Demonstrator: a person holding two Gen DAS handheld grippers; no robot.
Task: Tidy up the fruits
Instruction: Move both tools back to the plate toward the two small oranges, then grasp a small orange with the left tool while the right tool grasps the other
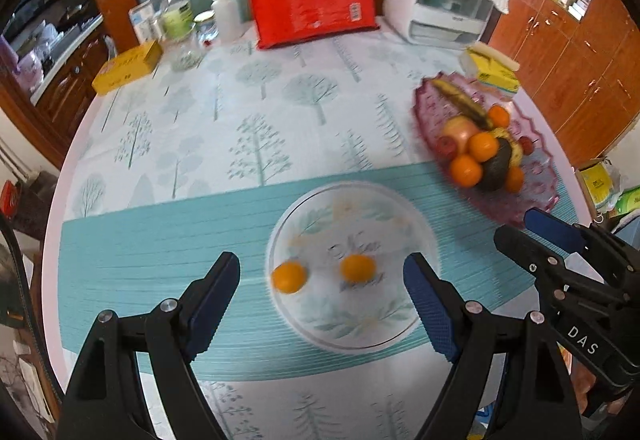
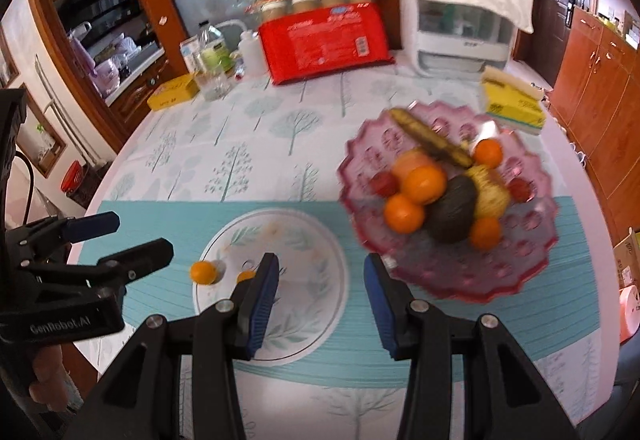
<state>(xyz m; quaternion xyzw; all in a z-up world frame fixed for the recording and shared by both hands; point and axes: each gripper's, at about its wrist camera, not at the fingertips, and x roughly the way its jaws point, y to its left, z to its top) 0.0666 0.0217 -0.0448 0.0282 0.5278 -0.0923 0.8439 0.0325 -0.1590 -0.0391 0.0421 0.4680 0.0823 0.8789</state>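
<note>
left wrist view, left gripper (image 1: 322, 292): jaws spread wide with nothing between them, held above the white plate.
left wrist view, white plate (image 1: 384, 332): lies on the teal mat (image 1: 160, 240) near the front edge of the tabletop (image 1: 192, 112); two small oranges (image 1: 289, 277) sit on it, one at its left rim, one near its middle, apart from each other.
left wrist view, pink fruit tray (image 1: 532, 192): toward the right edge of the tabletop, piled with oranges, an avocado (image 1: 496, 166), a banana (image 1: 460, 102), an apple and small red fruits.
left wrist view, right gripper (image 1: 528, 228): comes in from the lower right, just beside the tray's near rim.
right wrist view, right gripper (image 2: 320, 300): jaws partly open and empty, over the gap between plate (image 2: 320, 304) and tray (image 2: 500, 280).
right wrist view, oranges: one (image 2: 203, 272) at the plate's left rim, another partly hidden behind the left jaw.
right wrist view, left gripper (image 2: 132, 238): at the left, jaws apart, empty.
right wrist view, far edge of tabletop: red package (image 2: 324, 44), white appliance (image 2: 456, 28), yellow tissue pack (image 2: 512, 102).
</note>
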